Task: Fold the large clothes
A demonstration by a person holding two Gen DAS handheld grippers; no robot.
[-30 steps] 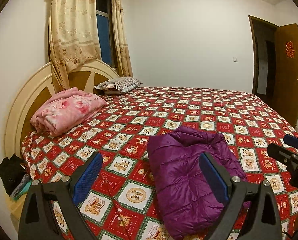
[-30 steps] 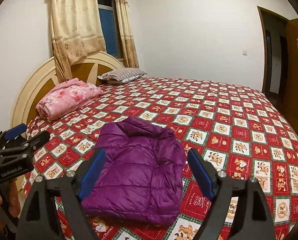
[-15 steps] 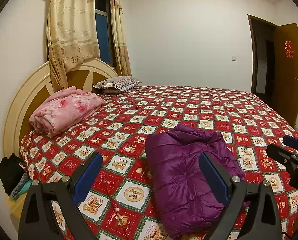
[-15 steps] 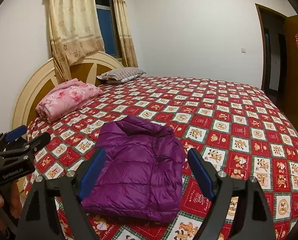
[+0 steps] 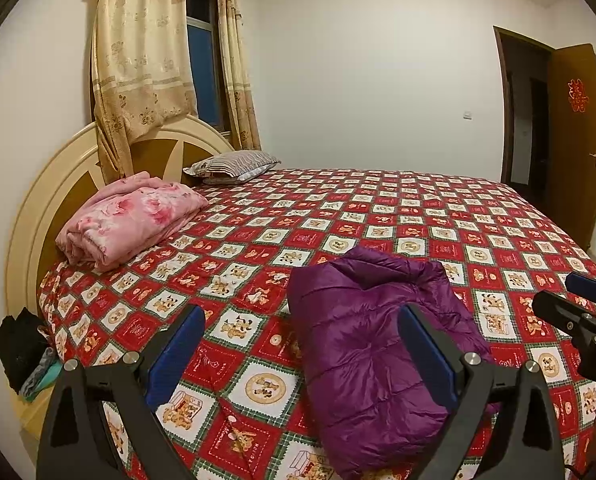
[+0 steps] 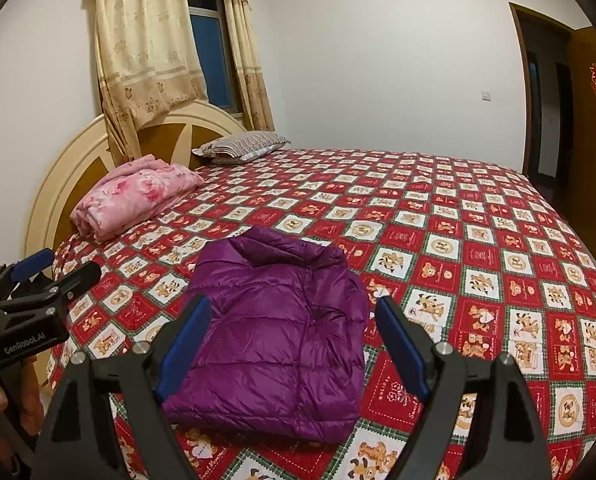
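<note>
A purple puffer jacket [image 5: 373, 340] lies folded into a compact rectangle near the front edge of the bed; it also shows in the right wrist view [image 6: 274, 328]. My left gripper [image 5: 301, 352] is open and empty, held above the bed just left of the jacket. My right gripper [image 6: 294, 344] is open and empty, held above the jacket's near end without touching it. Each gripper appears at the edge of the other's view: the right gripper [image 5: 577, 312] at right, the left gripper [image 6: 42, 276] at left.
The bed [image 5: 417, 216] has a red patterned cover. A folded pink blanket [image 5: 130, 216] and a striped pillow [image 5: 234, 162] lie by the headboard [image 5: 50, 200]. Dark clothes [image 5: 18, 352] sit beside the bed at left. A door [image 5: 573, 132] stands open at right.
Both grippers have drawn back and risen slightly from the bed; the jacket sits a little lower and farther in both views. The jacket itself has not moved.
</note>
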